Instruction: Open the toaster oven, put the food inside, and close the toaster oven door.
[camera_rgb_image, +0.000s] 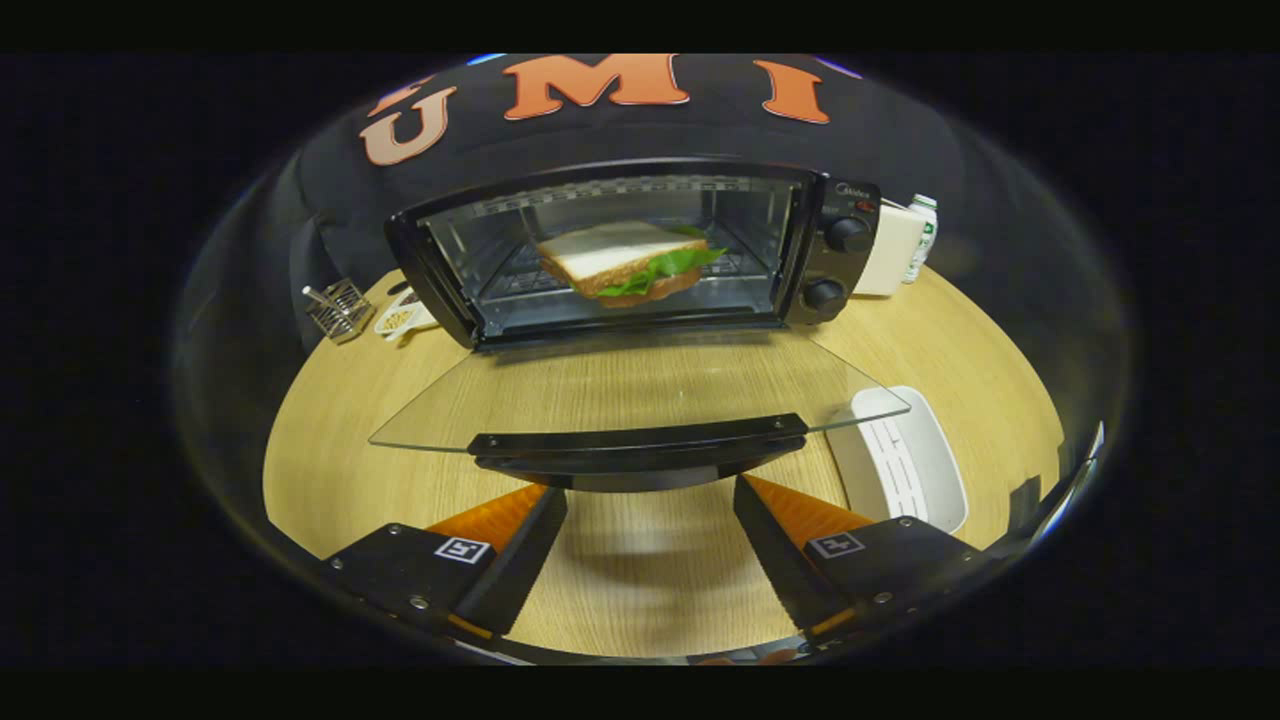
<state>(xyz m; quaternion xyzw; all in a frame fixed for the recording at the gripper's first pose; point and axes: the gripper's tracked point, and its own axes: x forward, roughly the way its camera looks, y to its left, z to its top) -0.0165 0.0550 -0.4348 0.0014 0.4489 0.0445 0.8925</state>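
gripper (650, 500): jaws spread wide, holding nothing, fingertips just under the near edge of the door handle (640, 447) | toaster oven (640, 250): far side of wooden table (330, 450), glass door (600, 390) folded down flat | sandwich (628, 260): inside on the rack | white tray (905, 465): right, near

i see a wooden tabletop (340, 450) across the middle of the frame. at centre left sit a small wire rack (338, 309) and a little white dish (402, 318). a white tray (905, 458) lies lower right; a cream box (887, 250) and a bottle (922, 236) stand upper right.
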